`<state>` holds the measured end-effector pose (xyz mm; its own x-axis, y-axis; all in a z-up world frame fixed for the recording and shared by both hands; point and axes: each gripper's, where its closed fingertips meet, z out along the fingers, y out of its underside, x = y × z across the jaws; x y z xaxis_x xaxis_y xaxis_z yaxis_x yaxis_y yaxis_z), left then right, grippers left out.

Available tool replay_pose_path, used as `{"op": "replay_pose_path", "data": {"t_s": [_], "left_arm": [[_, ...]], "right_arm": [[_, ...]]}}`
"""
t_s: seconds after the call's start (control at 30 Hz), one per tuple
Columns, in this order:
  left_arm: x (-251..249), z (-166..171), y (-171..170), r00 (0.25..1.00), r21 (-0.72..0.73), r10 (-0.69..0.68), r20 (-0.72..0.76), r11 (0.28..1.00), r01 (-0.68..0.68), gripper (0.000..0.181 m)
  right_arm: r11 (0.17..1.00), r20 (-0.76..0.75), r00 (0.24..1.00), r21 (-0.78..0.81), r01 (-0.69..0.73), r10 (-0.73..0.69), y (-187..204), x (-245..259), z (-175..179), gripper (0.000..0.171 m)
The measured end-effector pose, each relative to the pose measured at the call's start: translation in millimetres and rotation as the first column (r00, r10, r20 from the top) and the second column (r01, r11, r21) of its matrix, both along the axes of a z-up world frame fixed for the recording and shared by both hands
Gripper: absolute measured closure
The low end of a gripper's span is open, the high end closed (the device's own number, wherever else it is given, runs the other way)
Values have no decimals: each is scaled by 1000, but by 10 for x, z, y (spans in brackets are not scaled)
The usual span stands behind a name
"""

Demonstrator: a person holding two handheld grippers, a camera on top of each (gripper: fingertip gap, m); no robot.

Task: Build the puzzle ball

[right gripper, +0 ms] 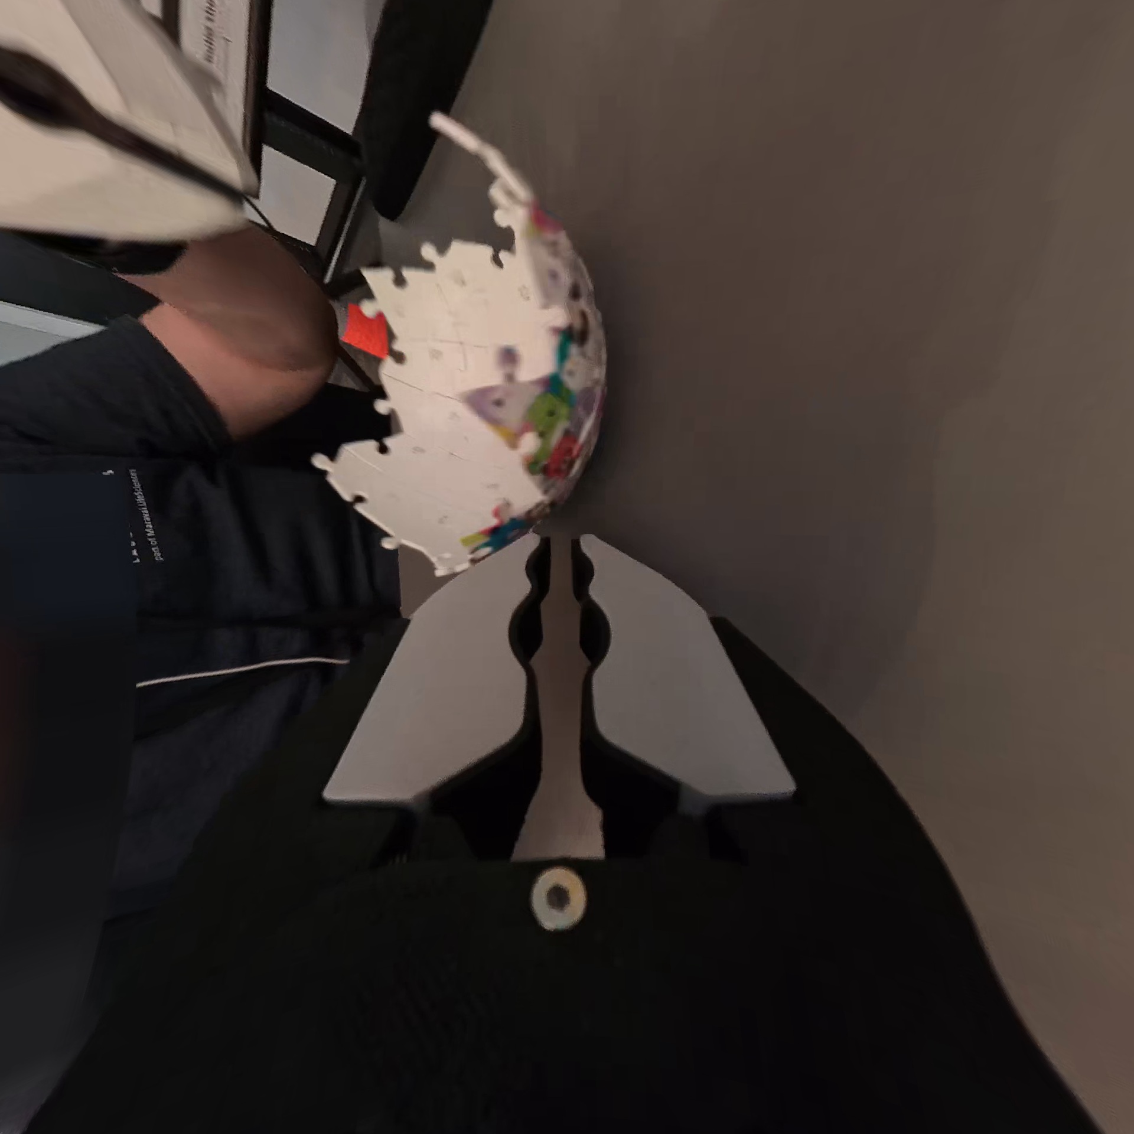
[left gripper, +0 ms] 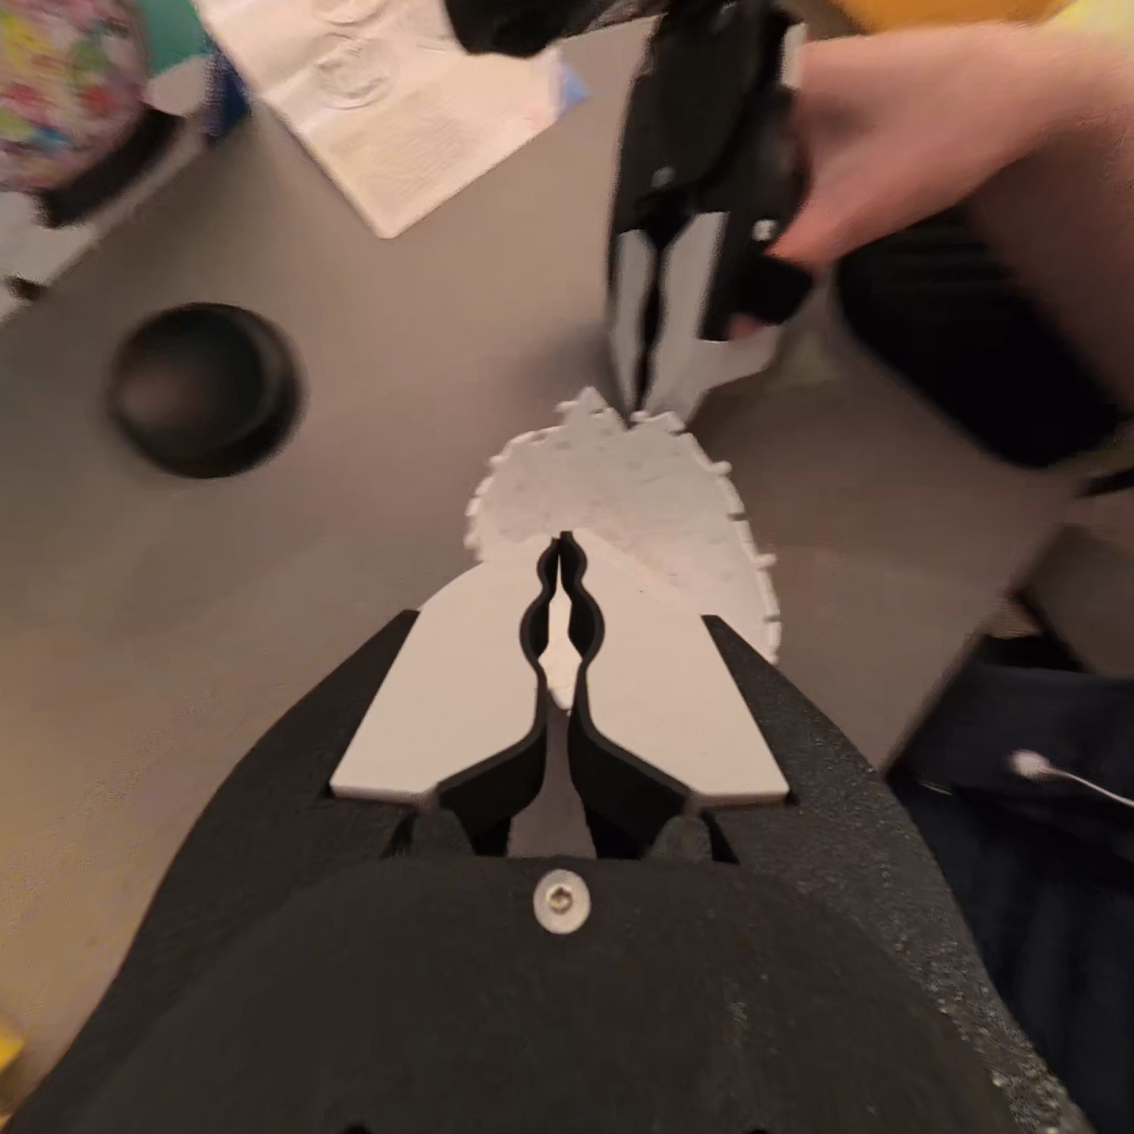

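Observation:
The half-built puzzle ball is a curved shell, white inside and colour-printed outside, with a toothed rim. My left gripper is shut on its near rim, and white shell shows between the fingers. My right gripper, held by a hand, pinches the far rim with its jaws nearly together. In the right wrist view the shell stands just beyond the right gripper, whose fingertips meet its lower edge. A red piece sits at the shell's rim.
A black round stand sits on the grey table to the left. A second colourful ball is at the far left corner, with white paper behind. A black object stands right. A person's arm is behind the shell. One gripper's finger ends stand about 11 cm off the other's.

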<state>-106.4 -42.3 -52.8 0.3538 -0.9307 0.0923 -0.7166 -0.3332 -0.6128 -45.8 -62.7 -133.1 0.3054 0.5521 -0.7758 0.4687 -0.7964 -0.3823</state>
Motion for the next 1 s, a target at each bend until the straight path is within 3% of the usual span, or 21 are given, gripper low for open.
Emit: {"op": "replay_pose_path", "data": {"t_s": [0.1,0.3,0.4,0.5,0.77,0.87,1.0], "left_arm": [[-35,-133,-159,997,-80,-14,-72,997,8,181],[-321,-295,-113,976,-23,62,-209,997,-68,181],[-400,-323,51,982,-24,110,-156,993,-115,179],[-397,-393,177,991,-146,109,-78,982,-119,160],[-230,-571,230,999,-440,-23,24,897,31,143],[-151,-557,164,996,-471,-61,61,878,83,143],[-149,-715,304,996,-420,-82,-46,906,55,133]], "right_arm": [[1000,-38,999,11,-6,6,-48,-42,57,164],[999,-26,999,44,-19,20,-118,-79,60,164],[999,-8,1000,44,-5,5,-85,-42,17,164],[999,-22,1000,40,-5,6,-82,-46,13,163],[1000,7,1000,21,-21,21,-125,-61,-56,163],[999,17,999,27,-29,29,-136,-66,-67,163],[999,17,999,30,-34,33,-140,-71,-74,163]]}}
